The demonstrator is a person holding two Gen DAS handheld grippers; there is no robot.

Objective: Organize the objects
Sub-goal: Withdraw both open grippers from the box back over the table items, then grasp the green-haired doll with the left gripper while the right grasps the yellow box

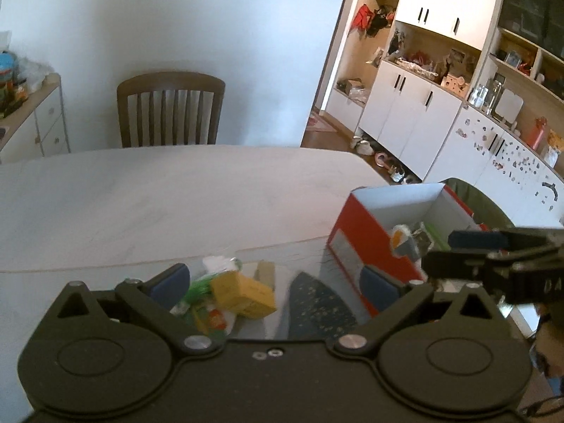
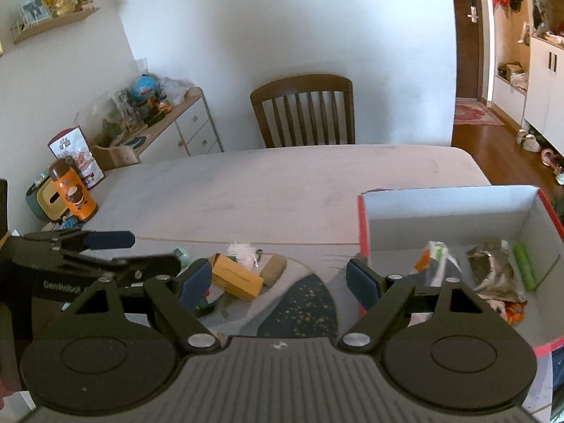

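The small loose objects to be organized are gathered in a heap on the pale counter point(image 2: 282, 190), just left of a red cardboard box with a white inside point(image 2: 454, 211). Most prominent in the heap is a yellow rectangular carton point(image 2: 238, 276), lying on its side with a tan cork-like cylinder point(image 2: 274, 267) just beside it and a crumpled clear wrapper point(image 2: 243, 252) behind; green-and-white packets point(image 1: 197, 292) are seen beneath the carton in the left wrist view. Their print is too blurred to be read.

Several things are already placed inside the box: a green stick-shaped item point(image 2: 524, 266) against the far wall, a crumpled silvery wrapper point(image 2: 493, 271) and a white-and-orange packet point(image 2: 431, 255). The box is judged to serve as the collecting bin, kept close beside the heap so that each carry is short.

The left gripper point(image 1: 276, 282) is held low over the heap with its blue-padded fingers spread wide and nothing between them, seemingly lined up for the yellow carton. The right gripper point(image 2: 278, 276) is likewise spread and empty, hovering between heap and box over a dark speckled patch point(image 2: 303, 306) of the counter.

On the left gripper's body, white lettering reading "GenRobot" can be made out in the right wrist view; the letters "DA" are visible on the right gripper in the left wrist view.
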